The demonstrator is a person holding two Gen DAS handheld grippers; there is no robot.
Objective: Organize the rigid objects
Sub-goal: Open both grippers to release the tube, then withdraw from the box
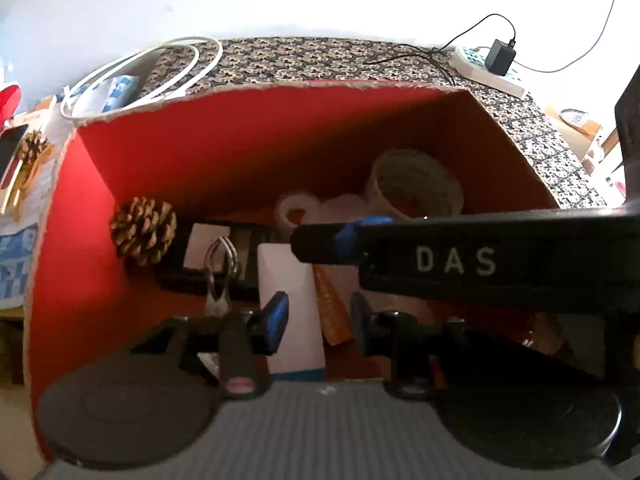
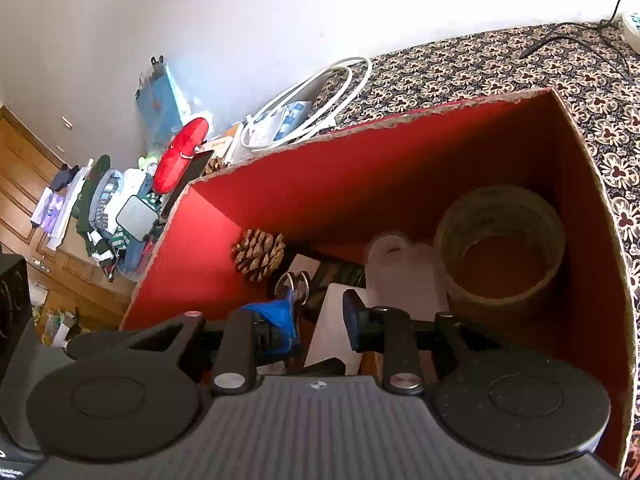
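A cardboard box with red inner walls (image 1: 240,140) (image 2: 360,184) stands on a patterned cloth. In it lie a pine cone (image 1: 143,230) (image 2: 259,254), a woven cup (image 1: 416,188) (image 2: 496,200), a translucent white piece (image 1: 304,208) (image 2: 400,264), a metal clip (image 1: 220,264) (image 2: 296,280), a wooden strip (image 1: 330,308) and a white carton (image 1: 288,280) (image 2: 332,332). My left gripper (image 1: 318,320) hangs open over the carton, its right pad clear of it. My right gripper (image 2: 320,320) is open above the same carton; one of its fingers (image 1: 332,240) crosses the left wrist view.
A coiled white cable (image 1: 160,64) (image 2: 320,92) and a power strip with a black adapter (image 1: 500,60) lie behind the box. Left of it are a second pine cone (image 1: 34,146), a phone and a red case (image 2: 180,156). Clothes (image 2: 112,208) are piled on the floor.
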